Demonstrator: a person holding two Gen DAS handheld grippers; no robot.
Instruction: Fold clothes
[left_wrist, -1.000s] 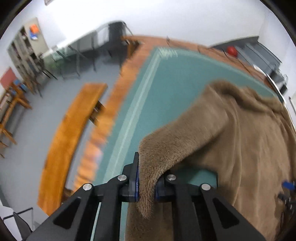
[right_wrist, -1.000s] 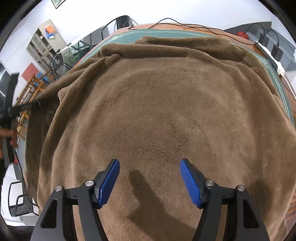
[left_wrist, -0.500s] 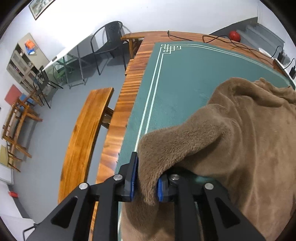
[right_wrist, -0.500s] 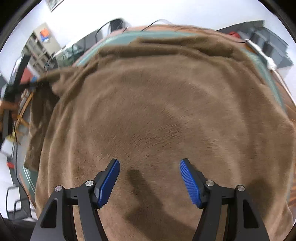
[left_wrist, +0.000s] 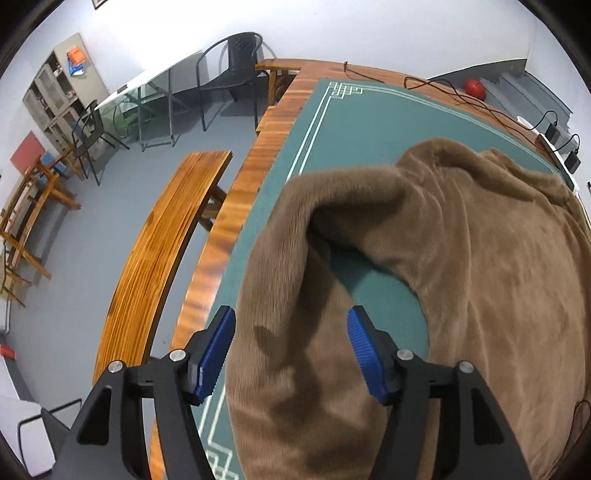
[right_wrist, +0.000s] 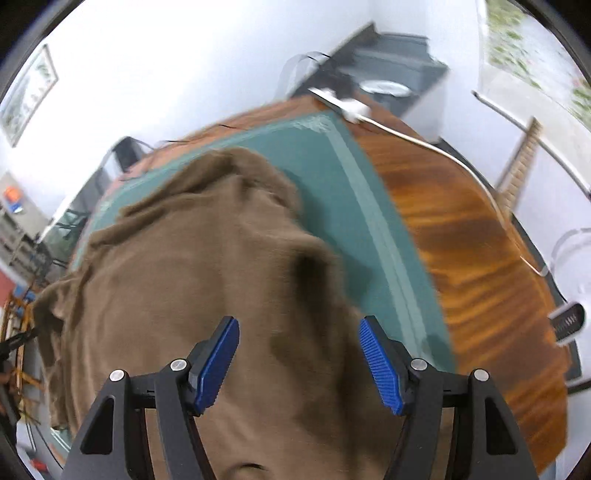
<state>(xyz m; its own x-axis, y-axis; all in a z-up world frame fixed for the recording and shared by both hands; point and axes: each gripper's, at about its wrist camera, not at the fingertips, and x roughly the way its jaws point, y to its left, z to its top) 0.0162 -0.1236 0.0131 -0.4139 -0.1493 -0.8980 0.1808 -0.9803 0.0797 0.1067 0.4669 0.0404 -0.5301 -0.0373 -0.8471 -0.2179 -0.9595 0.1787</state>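
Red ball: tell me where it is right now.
In the left wrist view the red ball sits at the upper right, on the floor beyond the far edge of the table, just past the black cables lying on that edge.

Wooden bench (left_wrist: 155, 266), black chair (left_wrist: 229, 70), red ball (left_wrist: 474, 88), cabinet (left_wrist: 62, 92).

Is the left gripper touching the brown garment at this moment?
Cannot tell. In the left wrist view the left gripper is open around the brown garment, but blur hides whether either pad touches it.

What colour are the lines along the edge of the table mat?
White lines on the dark green mat, with a key-pattern corner; clearest in the left wrist view.
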